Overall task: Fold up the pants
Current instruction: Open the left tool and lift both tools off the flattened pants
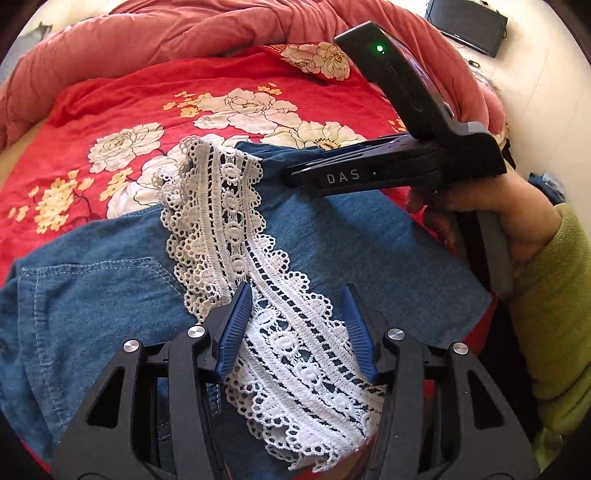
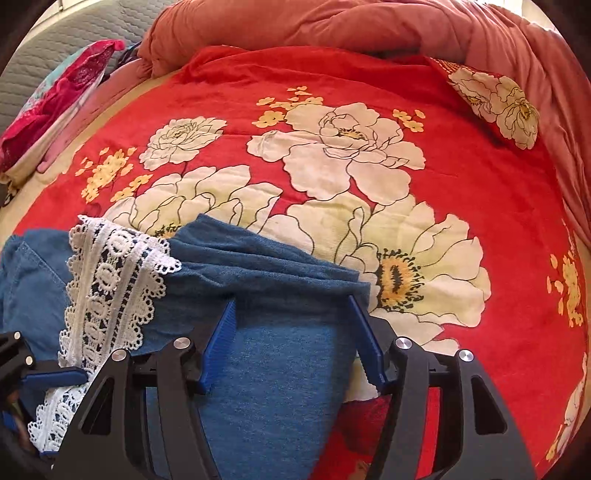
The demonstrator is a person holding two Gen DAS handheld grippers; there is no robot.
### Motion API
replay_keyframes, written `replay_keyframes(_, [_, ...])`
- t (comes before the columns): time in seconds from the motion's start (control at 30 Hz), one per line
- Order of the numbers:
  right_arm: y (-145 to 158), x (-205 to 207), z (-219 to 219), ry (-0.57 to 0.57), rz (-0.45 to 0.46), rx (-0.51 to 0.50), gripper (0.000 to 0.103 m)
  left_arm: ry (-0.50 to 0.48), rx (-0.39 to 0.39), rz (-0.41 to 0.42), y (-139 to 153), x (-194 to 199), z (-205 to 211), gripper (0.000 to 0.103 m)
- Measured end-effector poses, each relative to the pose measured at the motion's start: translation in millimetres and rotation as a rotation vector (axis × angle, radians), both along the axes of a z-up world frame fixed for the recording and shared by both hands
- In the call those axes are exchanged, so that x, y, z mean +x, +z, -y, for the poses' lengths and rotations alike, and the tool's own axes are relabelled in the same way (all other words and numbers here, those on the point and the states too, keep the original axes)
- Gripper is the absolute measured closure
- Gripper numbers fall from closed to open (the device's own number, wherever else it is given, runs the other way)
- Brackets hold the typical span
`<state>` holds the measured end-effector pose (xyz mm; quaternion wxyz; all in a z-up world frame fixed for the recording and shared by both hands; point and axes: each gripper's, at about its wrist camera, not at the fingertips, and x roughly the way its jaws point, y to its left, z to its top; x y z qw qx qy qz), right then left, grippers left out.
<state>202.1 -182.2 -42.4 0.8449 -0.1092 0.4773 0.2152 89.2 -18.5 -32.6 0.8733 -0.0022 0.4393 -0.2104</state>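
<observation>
Denim pants (image 1: 92, 295) with scalloped white lace trim (image 1: 229, 221), folded on floral bedspread (image 2: 332, 155).

Blue denim pants (image 1: 92, 295) trimmed with white openwork lace (image 1: 295, 362); red bedspread (image 2: 461, 184) printed with cream and yellow flowers; salmon-pink quilt (image 2: 332, 26); blue-padded black hand-held gripper (image 2: 291, 306).
</observation>
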Motion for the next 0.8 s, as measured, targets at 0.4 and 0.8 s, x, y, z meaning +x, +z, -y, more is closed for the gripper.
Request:
replay_keyframes(0.4, [72, -75, 60, -0.029, 0.173, 0.301, 0.025, 0.062, -0.029, 0.041, 28, -35, -19, 0.057])
replay_keyframes(0.8, [60, -168, 42, 0.117, 0.165, 0.179, 0.060, 0.043, 0.034, 0.061, 28, -57, -1, 0.060])
